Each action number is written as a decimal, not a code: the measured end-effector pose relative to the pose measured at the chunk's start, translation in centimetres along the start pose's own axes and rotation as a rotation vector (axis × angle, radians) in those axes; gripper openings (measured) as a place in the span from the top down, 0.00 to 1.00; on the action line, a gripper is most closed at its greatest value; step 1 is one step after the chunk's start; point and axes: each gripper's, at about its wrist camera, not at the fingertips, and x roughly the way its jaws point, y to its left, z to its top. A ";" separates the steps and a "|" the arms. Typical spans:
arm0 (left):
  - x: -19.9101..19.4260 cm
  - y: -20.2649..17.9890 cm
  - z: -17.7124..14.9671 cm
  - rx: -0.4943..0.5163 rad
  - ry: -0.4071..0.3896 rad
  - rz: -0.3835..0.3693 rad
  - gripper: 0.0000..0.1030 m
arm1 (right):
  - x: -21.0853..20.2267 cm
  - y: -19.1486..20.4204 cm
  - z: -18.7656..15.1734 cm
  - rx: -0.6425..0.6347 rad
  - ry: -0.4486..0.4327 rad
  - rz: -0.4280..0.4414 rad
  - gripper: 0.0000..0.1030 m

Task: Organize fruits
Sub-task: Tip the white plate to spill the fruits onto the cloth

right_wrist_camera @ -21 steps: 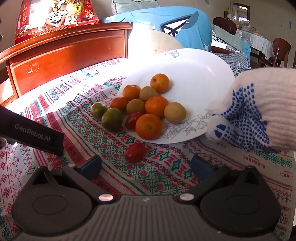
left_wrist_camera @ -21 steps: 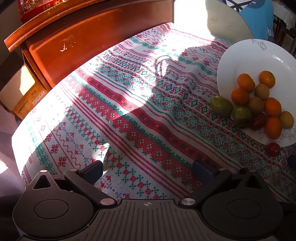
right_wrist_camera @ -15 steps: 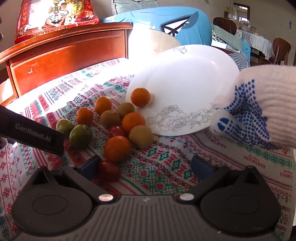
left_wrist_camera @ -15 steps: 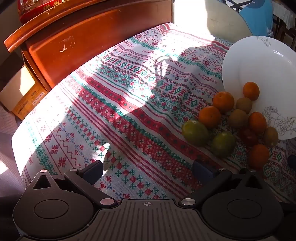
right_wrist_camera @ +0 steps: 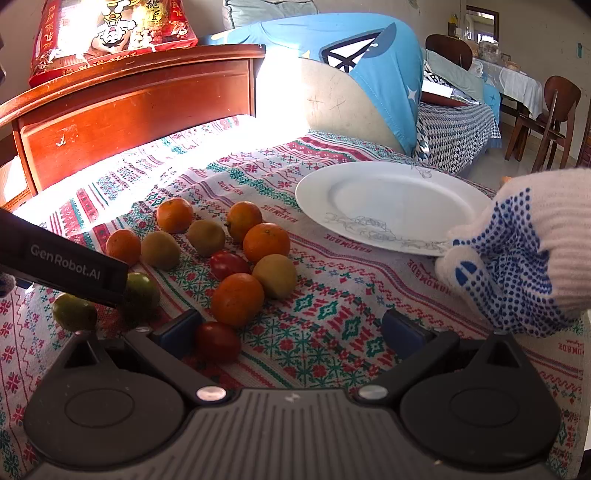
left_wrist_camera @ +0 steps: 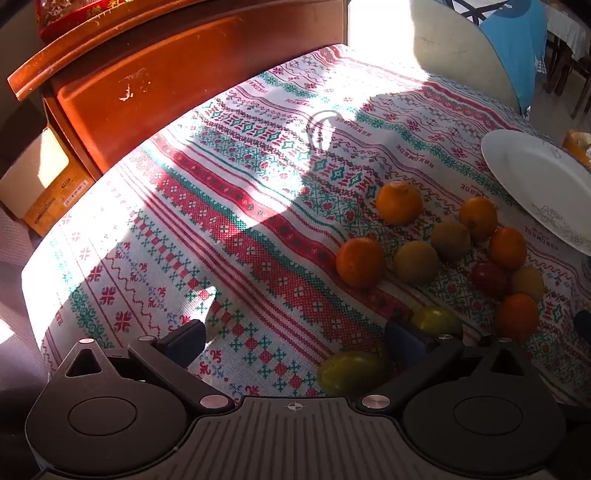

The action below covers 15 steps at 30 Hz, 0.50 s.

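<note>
Fruits lie loose on the patterned tablecloth (right_wrist_camera: 332, 325): several oranges (right_wrist_camera: 266, 242), brown fruits (right_wrist_camera: 275, 276), two green ones (right_wrist_camera: 74, 312) and two red tomatoes (right_wrist_camera: 229, 264). My right gripper (right_wrist_camera: 291, 332) is open low over the cloth, and a red tomato (right_wrist_camera: 218, 341) lies just inside its left finger. My left gripper (left_wrist_camera: 293, 341) is open too. One green fruit (left_wrist_camera: 351, 373) sits between its fingers near the right one, another (left_wrist_camera: 437, 321) just beyond that finger. The white plate (right_wrist_camera: 388, 203) lies empty at the right.
A hand in a white, blue-dotted glove (right_wrist_camera: 517, 258) holds the plate's near rim. A wooden headboard (right_wrist_camera: 129, 110) with a red bag (right_wrist_camera: 110, 33) borders the far left. A blue cushion (right_wrist_camera: 351, 66) and chairs (right_wrist_camera: 546, 118) stand behind. The left gripper's body (right_wrist_camera: 62, 264) crosses the left edge.
The gloved hand tipped the plate and the fruits rolled off onto the cloth toward my grippers. The plate now lies flat and empty further right. Neither gripper has moved.
</note>
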 end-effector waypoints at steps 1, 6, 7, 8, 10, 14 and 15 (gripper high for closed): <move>0.0 -0.1 0.0 0.001 0.000 0.001 0.00 | 0.0 0.0 0.0 0.000 -0.001 0.000 0.01; 0.0 -0.2 0.0 0.000 0.000 0.002 0.00 | 0.0 0.0 -0.1 -0.001 0.000 0.000 0.01; 0.0 -0.2 0.0 -0.001 0.001 0.002 0.00 | 0.0 0.0 -0.1 -0.001 0.000 0.000 0.01; 0.0 -0.2 0.0 -0.002 0.002 0.002 0.00 | 0.0 0.0 -0.1 0.000 0.000 0.000 0.01; 0.0 -0.1 0.0 -0.005 0.004 0.001 0.00 | 0.0 0.0 -0.1 -0.001 0.001 0.000 0.01; 0.0 0.0 0.0 -0.014 0.007 -0.001 0.00 | 0.0 0.0 -0.1 -0.001 0.000 0.000 0.01; 0.0 0.0 0.0 -0.016 0.008 -0.002 0.00 | 0.0 0.0 -0.1 -0.001 0.000 0.000 0.01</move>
